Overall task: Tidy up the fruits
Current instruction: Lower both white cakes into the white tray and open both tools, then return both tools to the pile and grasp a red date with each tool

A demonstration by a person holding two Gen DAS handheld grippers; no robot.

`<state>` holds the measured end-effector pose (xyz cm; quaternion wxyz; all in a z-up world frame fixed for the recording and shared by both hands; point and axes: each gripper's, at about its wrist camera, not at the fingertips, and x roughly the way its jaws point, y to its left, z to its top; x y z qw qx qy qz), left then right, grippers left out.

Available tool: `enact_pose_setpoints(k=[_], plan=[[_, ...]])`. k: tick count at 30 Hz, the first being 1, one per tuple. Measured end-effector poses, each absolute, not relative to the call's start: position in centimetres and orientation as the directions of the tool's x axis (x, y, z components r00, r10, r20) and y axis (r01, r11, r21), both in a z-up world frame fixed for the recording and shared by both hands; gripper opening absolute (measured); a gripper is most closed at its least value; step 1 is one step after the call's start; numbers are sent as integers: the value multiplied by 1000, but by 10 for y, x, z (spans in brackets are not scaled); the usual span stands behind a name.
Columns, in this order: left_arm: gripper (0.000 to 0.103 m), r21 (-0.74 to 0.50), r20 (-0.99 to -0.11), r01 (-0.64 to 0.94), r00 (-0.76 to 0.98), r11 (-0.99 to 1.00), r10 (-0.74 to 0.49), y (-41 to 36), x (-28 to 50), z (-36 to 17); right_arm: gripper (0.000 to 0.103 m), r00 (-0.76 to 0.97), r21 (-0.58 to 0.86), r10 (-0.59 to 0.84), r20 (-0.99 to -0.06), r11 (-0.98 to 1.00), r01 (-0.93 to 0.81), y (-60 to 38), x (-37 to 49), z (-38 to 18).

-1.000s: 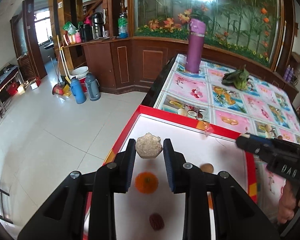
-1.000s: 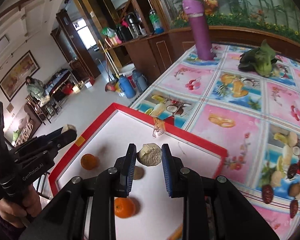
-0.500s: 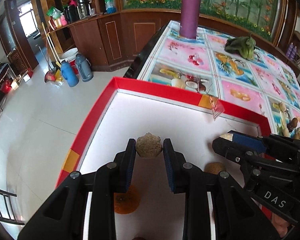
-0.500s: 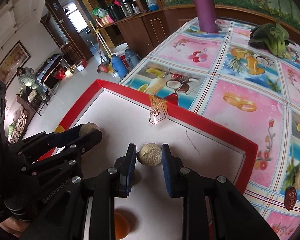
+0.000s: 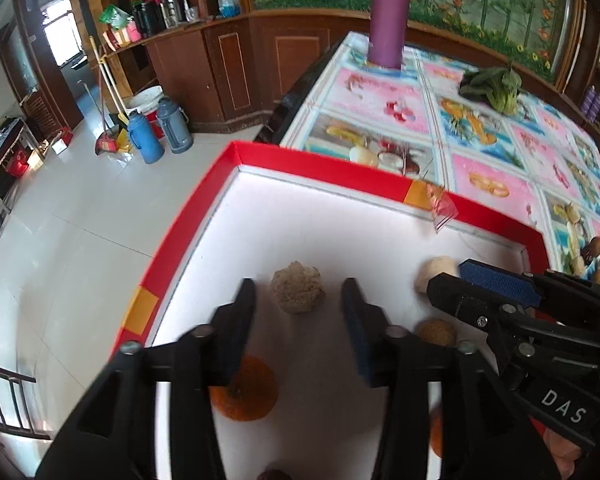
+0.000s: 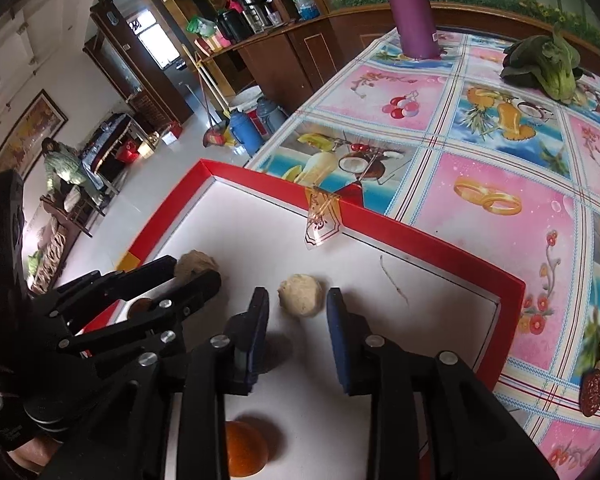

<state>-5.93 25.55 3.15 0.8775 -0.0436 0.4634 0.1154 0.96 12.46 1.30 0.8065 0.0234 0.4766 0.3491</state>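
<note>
A white tray with a red rim (image 5: 312, 164) (image 6: 428, 240) lies on the table. My left gripper (image 5: 298, 306) stands open around a bumpy tan fruit (image 5: 297, 292) that rests on the tray floor. My right gripper (image 6: 298, 306) is open too, with a pale round fruit (image 6: 301, 294) lying free between its fingers. That pale fruit (image 5: 436, 274) shows beside the right gripper's blue pad in the left wrist view. An orange (image 5: 244, 390) (image 6: 244, 448) and a brown round fruit (image 5: 436, 332) also lie in the tray.
A purple flask (image 5: 388, 12) and a leafy green vegetable (image 6: 548, 64) stand on the patterned tablecloth (image 6: 500, 160) beyond the tray. Several small fruits (image 5: 588, 256) lie on the cloth at right. The tray's left side overhangs a tiled floor (image 5: 60, 240). A person sits far off (image 6: 62, 168).
Both grippers have opened and let go of their fruits, which now rest on the tray floor. Both have also dropped lower toward the tray.
</note>
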Motion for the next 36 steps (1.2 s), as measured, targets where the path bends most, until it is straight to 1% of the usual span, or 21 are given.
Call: enact_pose_setpoints(k=[2,4,6,9,10,13,14,18,22,26,29,31,32,33,34,36], plan=[[59,39,-800,-255,572,966,183,252,-67,42,33,316,380,603,-732,747,-546,120,5,21],[62,42,-777,-255,599,966,192,246,-73,53,33,337,384,622,-707,738,-556,112,0,31],[62,38,-760,-242,623,970,185,238,-78,62,36,366,377,628,-686,738,-560,101,-7,43],[62,35,-740,-196,654,980,158,218,-88,76,36,408,362,631,-660,743,-563,80,-17,57],[63,29,-737,-161,663,986,130,207,-92,79,36,422,356,628,-653,747,-561,69,-20,61],[76,24,-732,-93,677,995,81,181,-100,83,39,465,329,605,-646,771,-545,30,-29,67],[78,29,-730,-75,680,997,72,172,-103,83,41,477,319,592,-649,781,-536,21,-30,67],[78,41,-751,31,660,999,11,129,-106,74,42,537,283,509,-673,848,-448,-41,-39,59],[78,43,-778,94,628,995,-26,96,-101,64,42,547,249,432,-717,892,-378,-93,-41,42],[79,49,-803,140,595,989,-44,68,-87,54,42,532,212,383,-755,911,-354,-116,-36,24],[79,37,-823,142,566,989,-51,54,-72,49,41,532,204,376,-758,913,-354,-118,-29,19],[79,6,-831,149,551,989,-78,49,-64,47,38,534,193,376,-757,910,-368,-115,-25,16],[79,2,-840,138,538,990,-74,45,-58,46,31,530,190,378,-759,907,-375,-115,-26,12],[79,-4,-842,137,534,991,-77,42,-55,45,27,529,189,378,-760,907,-377,-114,-25,9],[79,-9,-842,142,533,990,-84,39,-53,45,26,533,187,379,-757,906,-379,-114,-24,8],[79,-10,-846,141,526,990,-83,31,-46,44,17,539,163,361,-761,911,-379,-115,-23,5]])
